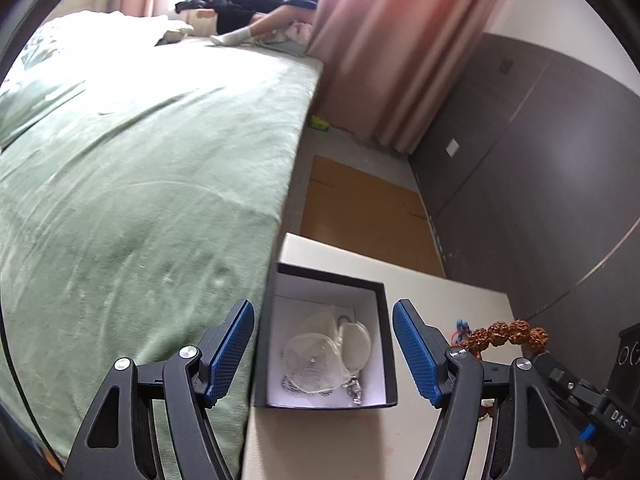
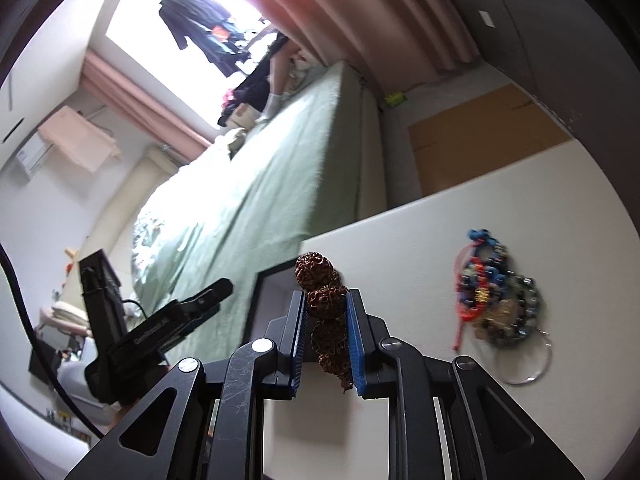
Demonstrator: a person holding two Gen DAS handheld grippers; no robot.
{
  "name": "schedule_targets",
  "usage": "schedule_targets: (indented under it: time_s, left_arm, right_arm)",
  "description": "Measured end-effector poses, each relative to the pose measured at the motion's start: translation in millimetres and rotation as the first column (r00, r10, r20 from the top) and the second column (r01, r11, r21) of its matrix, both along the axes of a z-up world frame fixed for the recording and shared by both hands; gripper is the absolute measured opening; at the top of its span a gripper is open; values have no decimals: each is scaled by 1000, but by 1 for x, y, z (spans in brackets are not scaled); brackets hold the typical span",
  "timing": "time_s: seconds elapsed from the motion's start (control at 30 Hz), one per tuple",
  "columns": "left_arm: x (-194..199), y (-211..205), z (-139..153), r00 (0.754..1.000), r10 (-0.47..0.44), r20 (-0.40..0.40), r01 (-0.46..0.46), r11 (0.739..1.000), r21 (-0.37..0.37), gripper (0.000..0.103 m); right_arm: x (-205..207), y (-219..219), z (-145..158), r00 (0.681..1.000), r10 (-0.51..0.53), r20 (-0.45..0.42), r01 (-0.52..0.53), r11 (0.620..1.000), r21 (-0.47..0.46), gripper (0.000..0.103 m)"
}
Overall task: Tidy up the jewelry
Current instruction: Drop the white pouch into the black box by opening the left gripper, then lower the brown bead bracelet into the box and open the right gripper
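A black jewelry box point(image 1: 382, 344) with a white lining stands open on the white table point(image 1: 332, 440). Clear pouches and a silver chain point(image 1: 328, 354) lie inside it. My left gripper point(image 1: 323, 350) is open, its jaws spread on either side of the box, above it. My right gripper point(image 2: 326, 330) is shut on a brown knobbly bead bracelet point(image 2: 326, 300), held above the table near the box corner point(image 2: 260, 300). The bracelet also shows in the left wrist view point(image 1: 506, 334), to the right of the box.
A pile of colourful bead bracelets and a thin ring point(image 2: 496, 304) lies on the table to the right. A green bed point(image 1: 140, 184) runs along the table's left edge. Cardboard point(image 1: 368, 208) lies on the floor beyond. A dark wardrobe point(image 1: 540, 184) stands to the right.
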State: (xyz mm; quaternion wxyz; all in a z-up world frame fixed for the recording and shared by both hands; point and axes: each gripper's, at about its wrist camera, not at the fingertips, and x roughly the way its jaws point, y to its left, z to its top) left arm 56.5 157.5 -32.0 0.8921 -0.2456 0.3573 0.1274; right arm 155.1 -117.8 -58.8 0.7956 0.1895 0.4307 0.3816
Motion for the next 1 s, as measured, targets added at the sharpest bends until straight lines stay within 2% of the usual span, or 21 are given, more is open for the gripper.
schedule_targets:
  time_s: [0.13, 0.3, 0.53, 0.73, 0.8, 0.9, 1.0]
  left_arm:
    - [-6, 8, 4, 1000, 22, 5, -22, 1000, -4, 73]
    - [-17, 23, 13, 998, 47, 50, -45, 998, -37, 73]
    - [-35, 53, 17, 988, 124, 96, -112, 987, -117, 73]
    - [-38, 60, 17, 987, 133, 87, -123, 986, -117, 73]
    - [-38, 60, 17, 987, 132, 88, -121, 985, -120, 73]
    - [-34, 55, 17, 990, 114, 87, -104, 988, -111, 73]
    - [-30, 47, 17, 993, 92, 80, -84, 992, -92, 73]
  right_arm:
    - [-3, 17, 10, 999, 36, 21, -36, 999, 40, 21]
    - [3, 53, 15, 996, 78, 40, -79, 996, 35, 21]
    - [5, 104, 4, 991, 130, 25, -130, 992, -3, 21]
    - [5, 125, -6, 986, 168, -16, -168, 986, 15, 21]
    - [5, 130, -11, 987, 161, -11, -161, 985, -66, 21]
    - [7, 129, -19, 987, 157, -37, -160, 979, -125, 32]
    - [10, 101, -17, 997, 77, -17, -78, 987, -141, 42]
